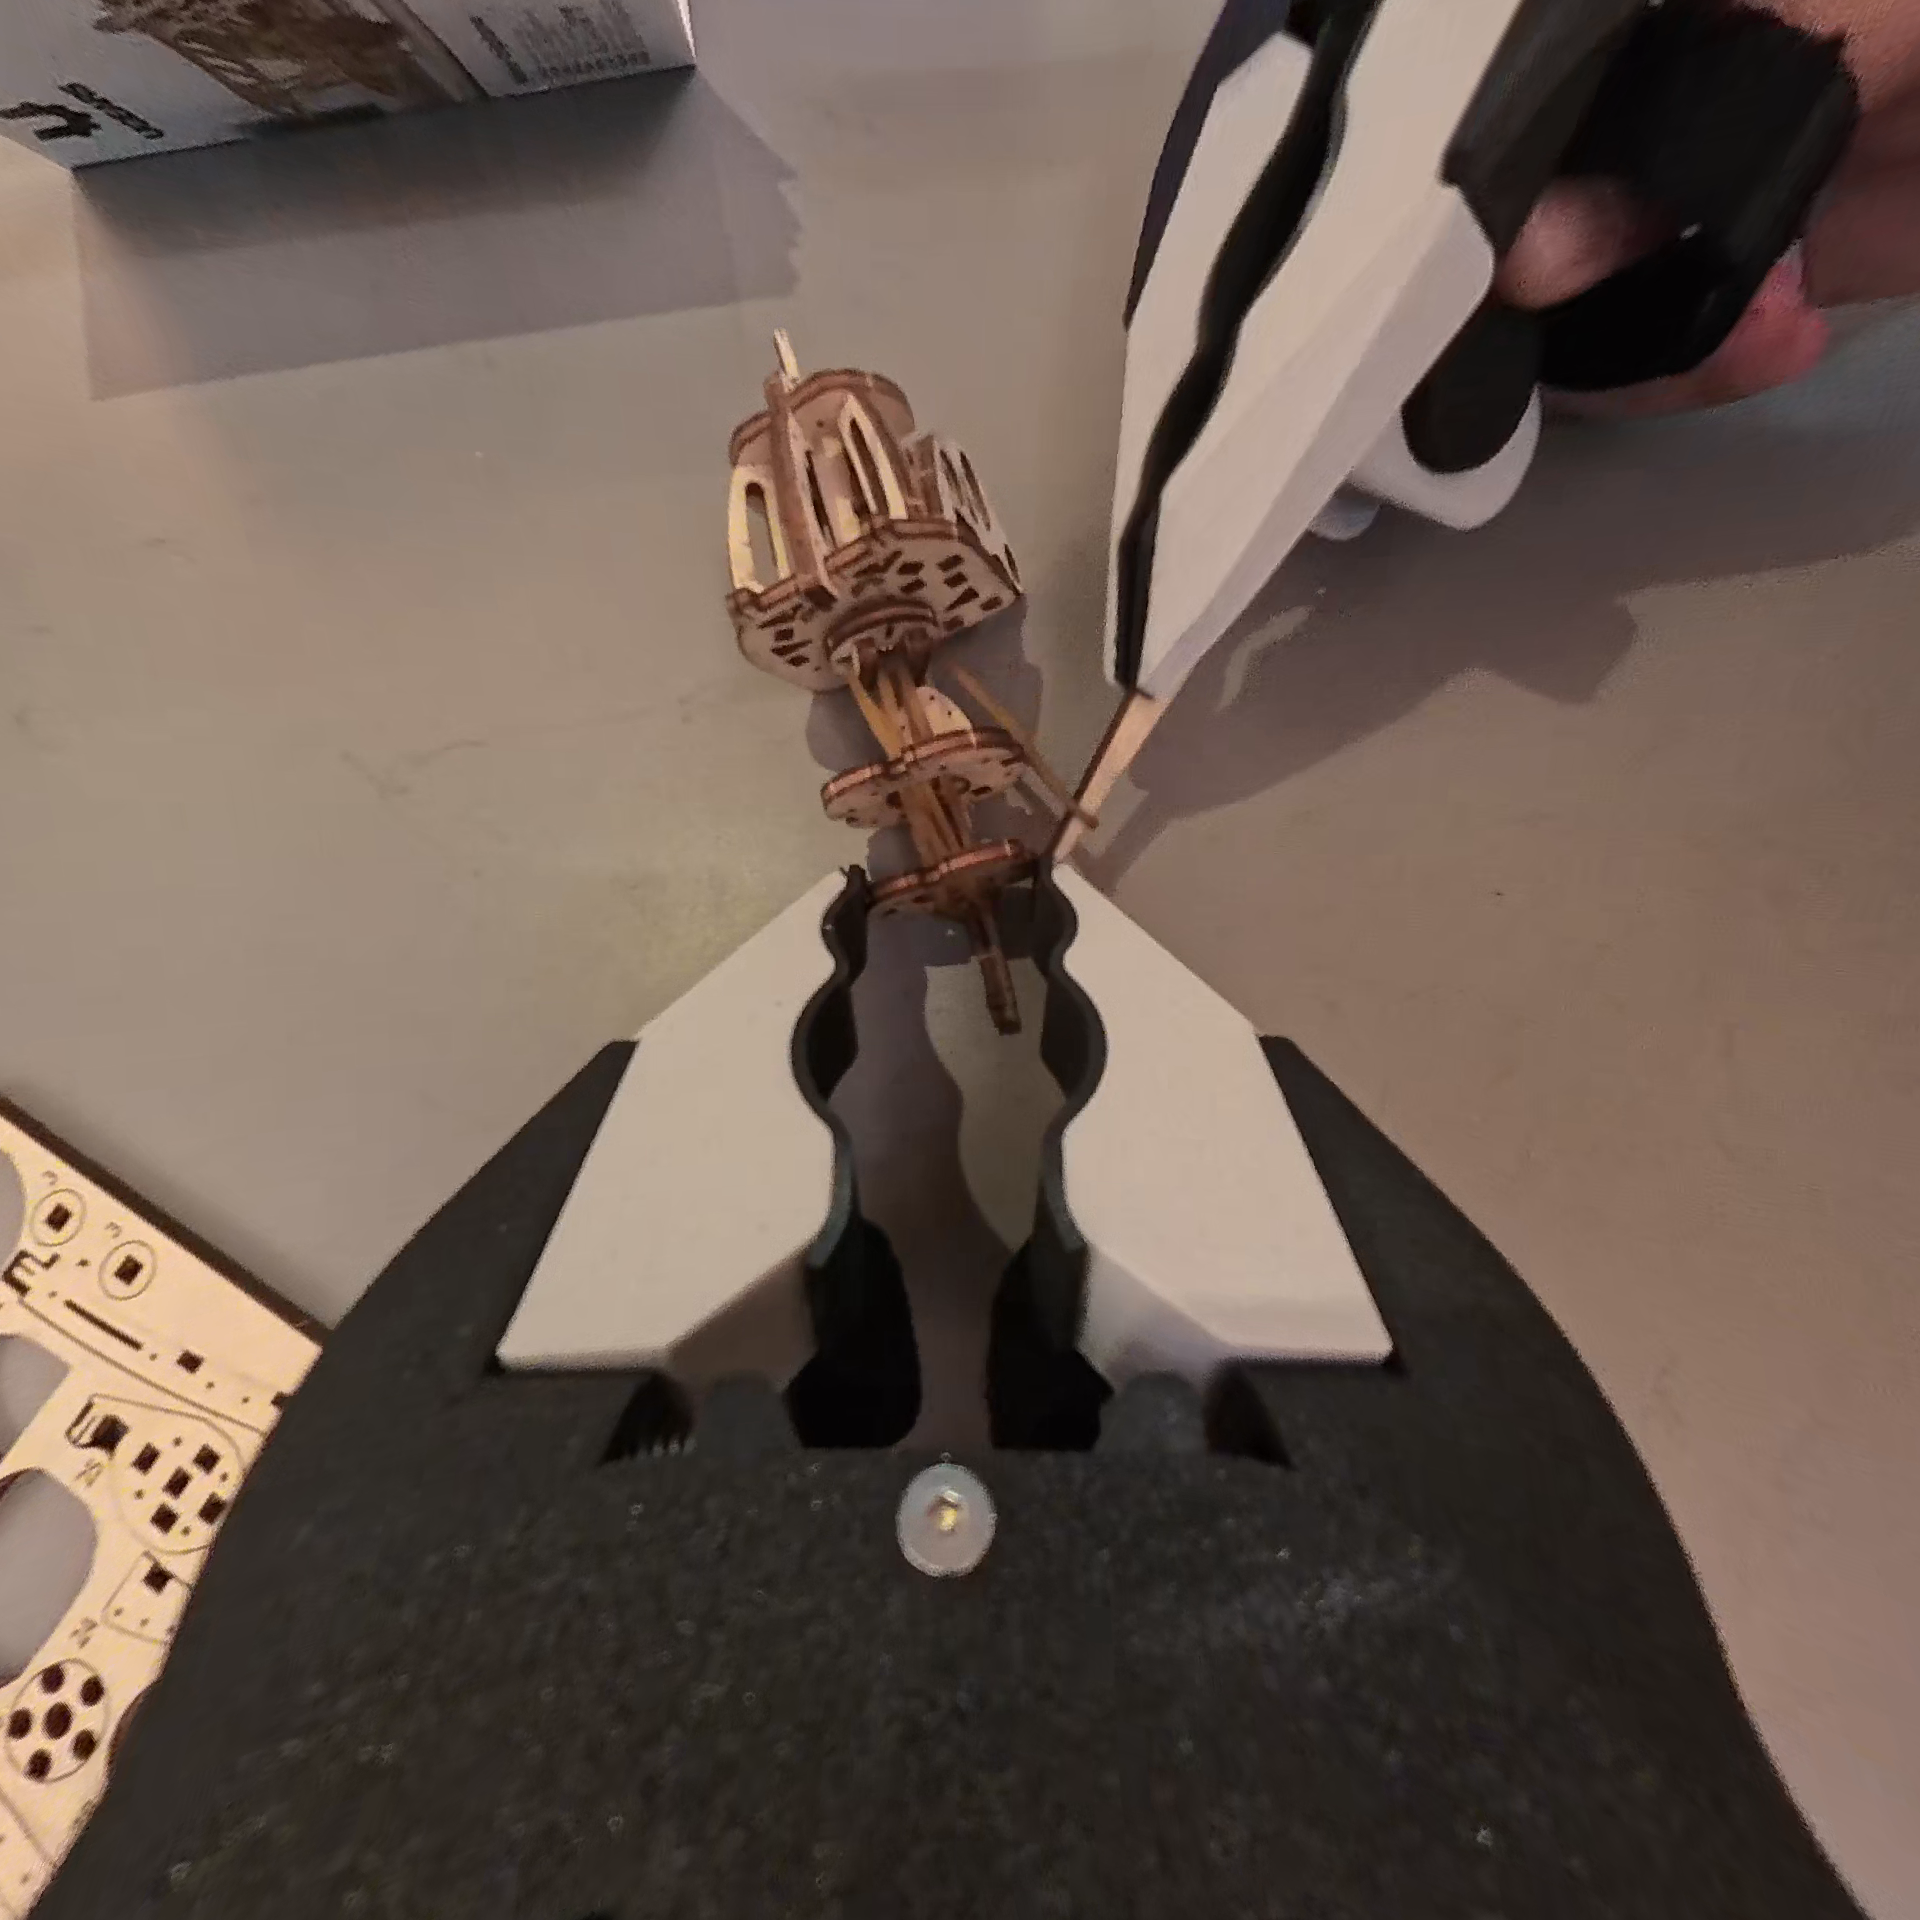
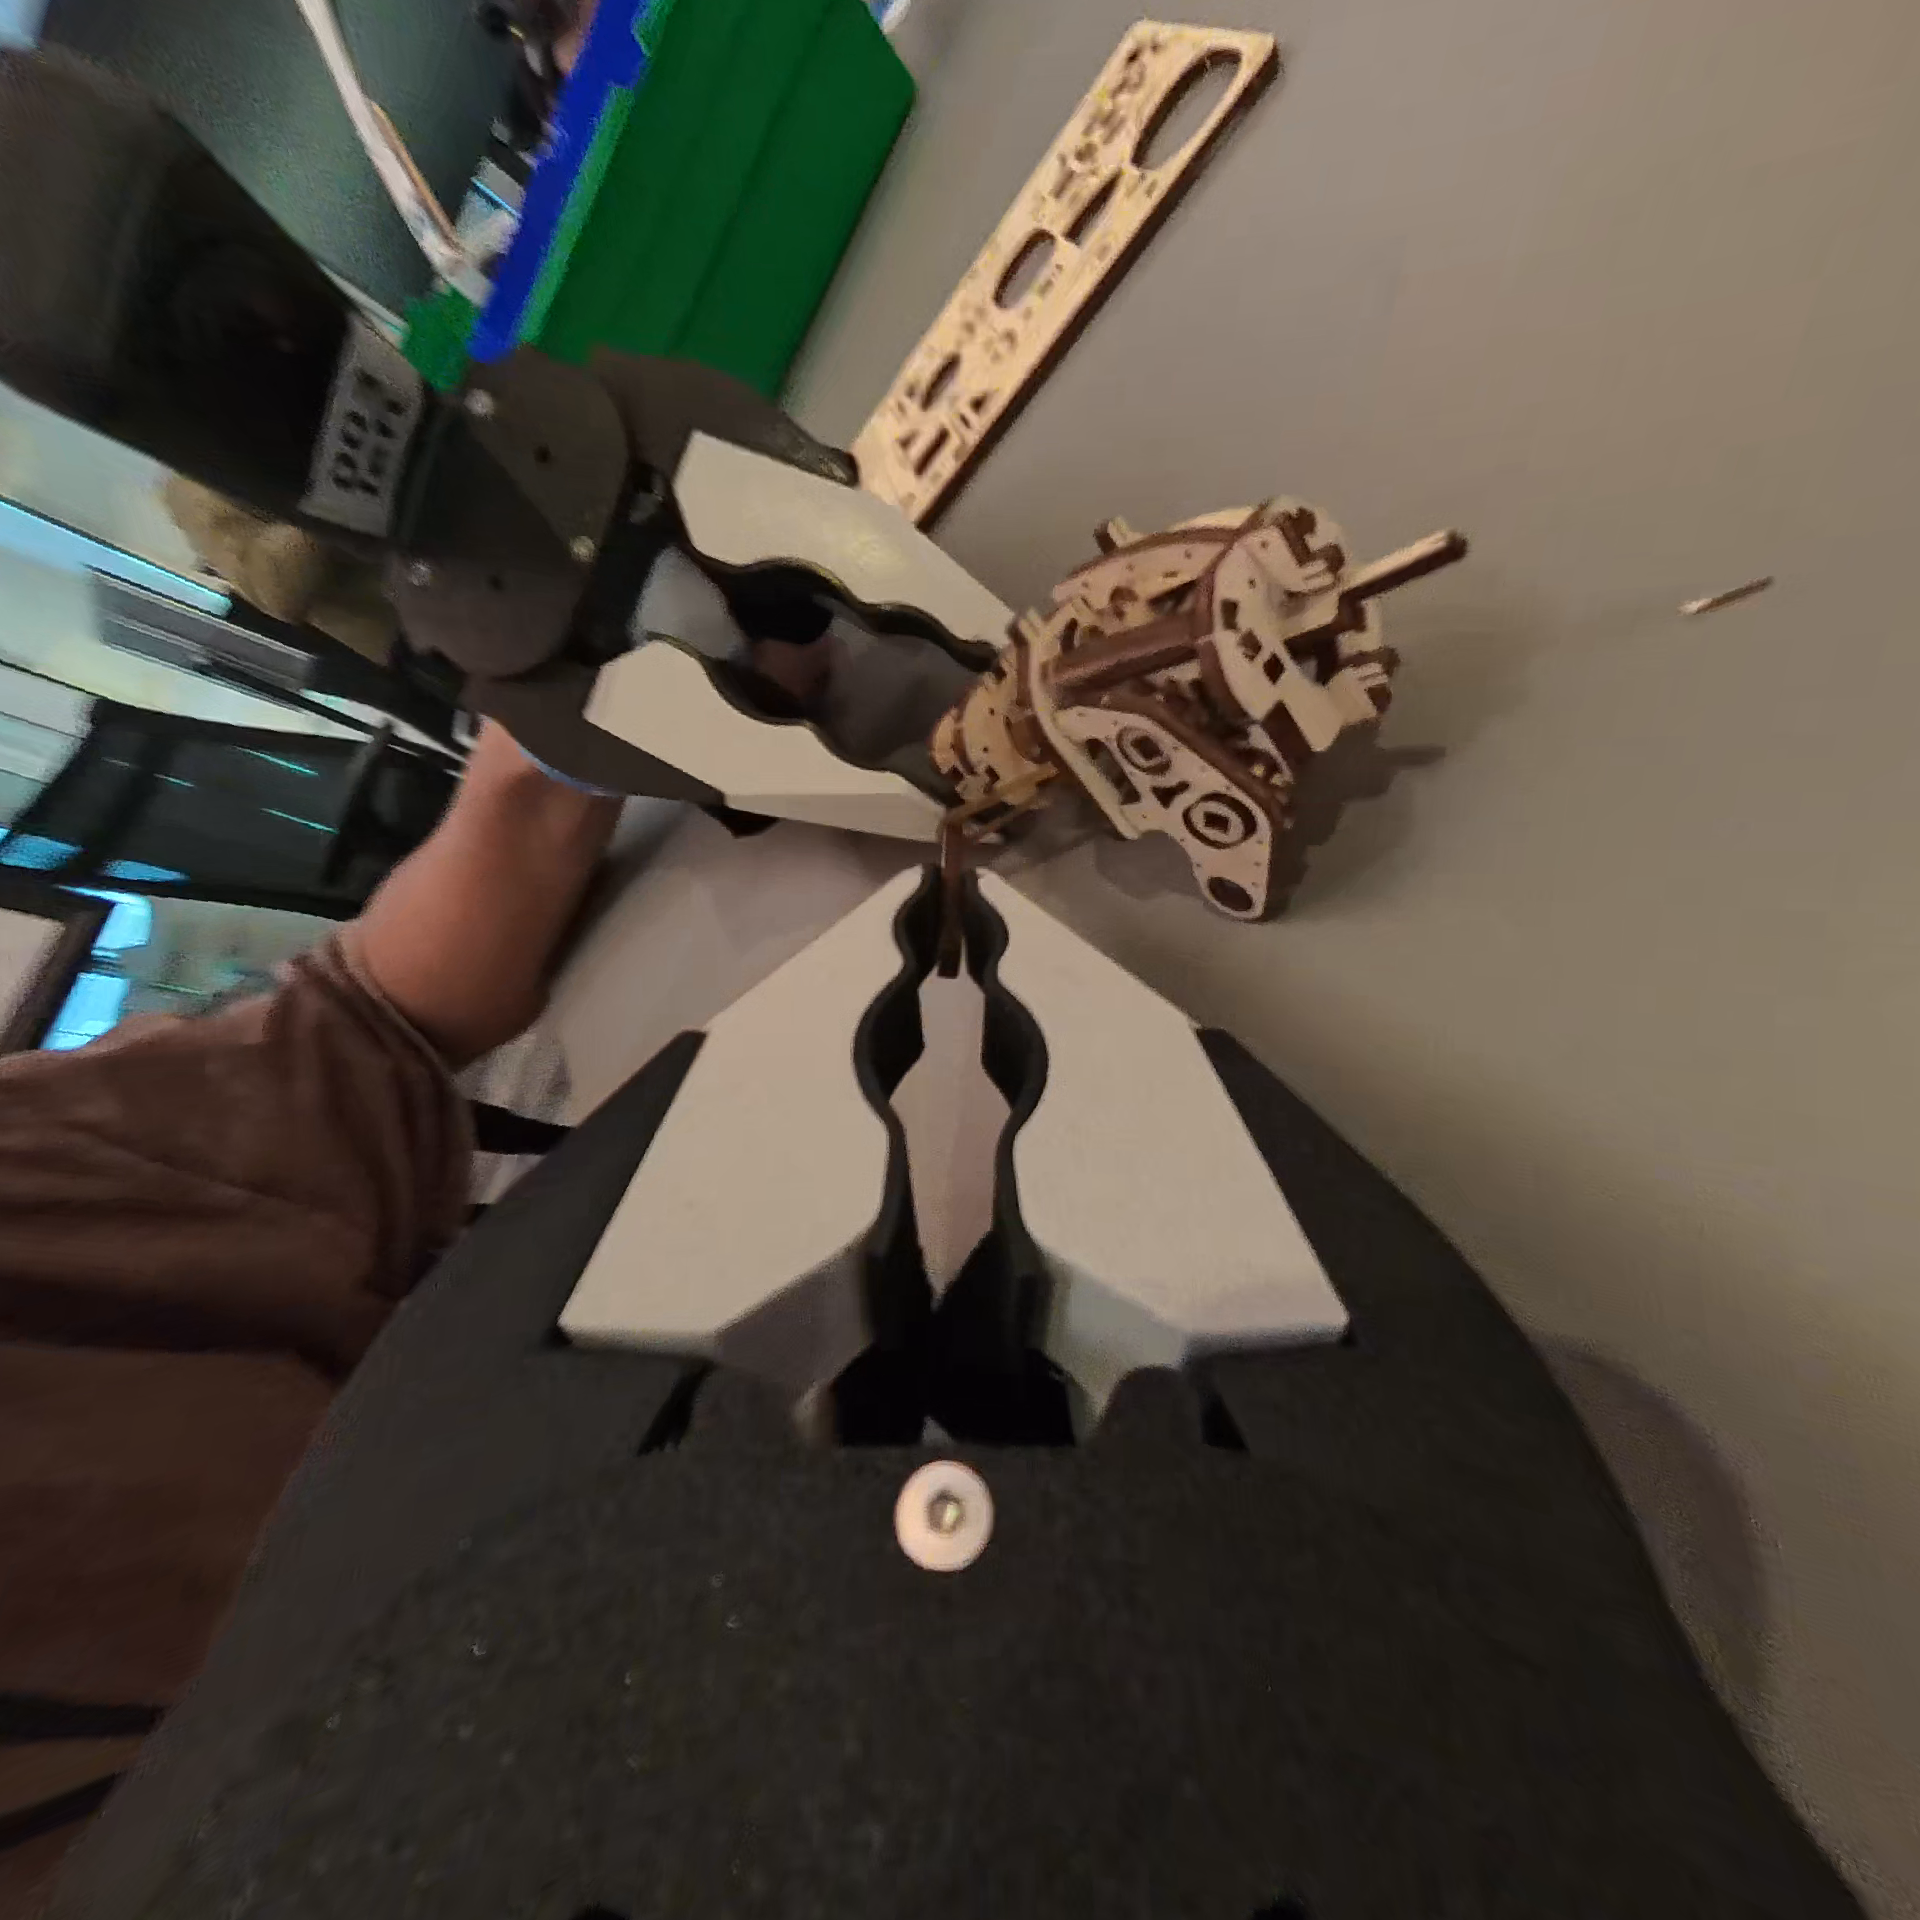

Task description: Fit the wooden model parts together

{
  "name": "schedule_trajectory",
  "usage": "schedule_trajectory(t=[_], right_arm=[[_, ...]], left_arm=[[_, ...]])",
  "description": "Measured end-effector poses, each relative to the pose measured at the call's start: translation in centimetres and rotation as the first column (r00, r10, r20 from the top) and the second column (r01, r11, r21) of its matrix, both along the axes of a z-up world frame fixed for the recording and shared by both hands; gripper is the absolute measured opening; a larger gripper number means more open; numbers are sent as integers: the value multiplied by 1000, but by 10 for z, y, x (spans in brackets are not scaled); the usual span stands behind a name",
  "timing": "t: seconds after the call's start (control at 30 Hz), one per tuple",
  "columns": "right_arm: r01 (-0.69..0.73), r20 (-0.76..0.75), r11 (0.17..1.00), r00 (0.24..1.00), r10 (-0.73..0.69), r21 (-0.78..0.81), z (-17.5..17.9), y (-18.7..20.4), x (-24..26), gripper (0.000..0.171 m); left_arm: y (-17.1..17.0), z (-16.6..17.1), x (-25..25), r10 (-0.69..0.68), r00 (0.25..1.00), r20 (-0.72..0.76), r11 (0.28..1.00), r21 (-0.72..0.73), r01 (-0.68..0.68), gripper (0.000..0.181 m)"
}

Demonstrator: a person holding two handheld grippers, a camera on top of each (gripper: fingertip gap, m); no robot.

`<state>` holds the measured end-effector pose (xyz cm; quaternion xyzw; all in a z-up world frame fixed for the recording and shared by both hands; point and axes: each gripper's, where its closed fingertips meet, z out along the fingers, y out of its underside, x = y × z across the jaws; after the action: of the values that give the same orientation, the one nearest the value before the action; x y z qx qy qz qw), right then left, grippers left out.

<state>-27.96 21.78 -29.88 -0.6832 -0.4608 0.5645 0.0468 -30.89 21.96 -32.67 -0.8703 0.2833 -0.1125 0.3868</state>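
With my left gripper (image 1: 951, 883) clamped on the model (image 1: 883, 582) at frame centre above the worktop (image 1: 416, 727), my right gripper (image 2: 951, 894) pinches a stick (image 1: 1107, 758) at its disc, needing fine alignment next.

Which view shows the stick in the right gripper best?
Left wrist view. The stick juts clear from the right gripper, side-on, its tip at the model. In the right wrist view the stick appears end-on, a dark sliver mostly hidden between the fingers.
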Motion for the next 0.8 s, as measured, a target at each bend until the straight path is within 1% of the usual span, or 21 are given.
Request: schedule_trajectory(t=[0.1,0.17,0.2,0.23,0.27,0.37,0.43,0.53,0.63,0.7,0.73,0.8], right_arm=[[10,-52,980,998,-21,-197,14,0,0,2],[59,-86,961,993,-86,-271,22,9,-1,2],[101,-96,954,987,-132,-283,25,16,-1,2],[144,-90,952,981,-173,-269,23,22,-1,2],[182,-82,958,975,-204,-221,20,26,-1,2],[227,-33,974,973,-227,20,8,30,-2,2],[177,1,971,984,-179,159,5,23,-3,2],[98,18,952,994,-108,290,7,17,-6,2],[0,66,937,998,-24,349,2,14,-8,2],[-50,89,934,996,19,353,2,15,-9,2],[-66,101,936,994,33,346,3,15,-9,2],[-91,128,942,990,52,322,2,14,-10,2]], left_arm=[[0,0,1,-4,1000,-12,1000,10,4,29],[-1,0,1,-8,1000,-20,1000,18,8,29],[-1,0,1,-8,1000,-22,1000,19,8,29],[-1,0,1,-9,1000,-21,1000,18,9,30],[-1,0,1,-9,1000,-21,1000,18,9,29],[-1,1,2,-11,999,-34,1000,29,12,29],[-1,1,1,-11,999,-41,999,36,13,29],[-2,1,3,-26,999,-43,999,38,28,29],[-3,1,5,-40,998,-43,998,37,41,29],[-4,1,6,-46,998,-42,998,36,47,29],[-6,1,8,-67,997,-38,997,34,69,22],[-8,1,10,-85,995,-49,995,40,87,21]])
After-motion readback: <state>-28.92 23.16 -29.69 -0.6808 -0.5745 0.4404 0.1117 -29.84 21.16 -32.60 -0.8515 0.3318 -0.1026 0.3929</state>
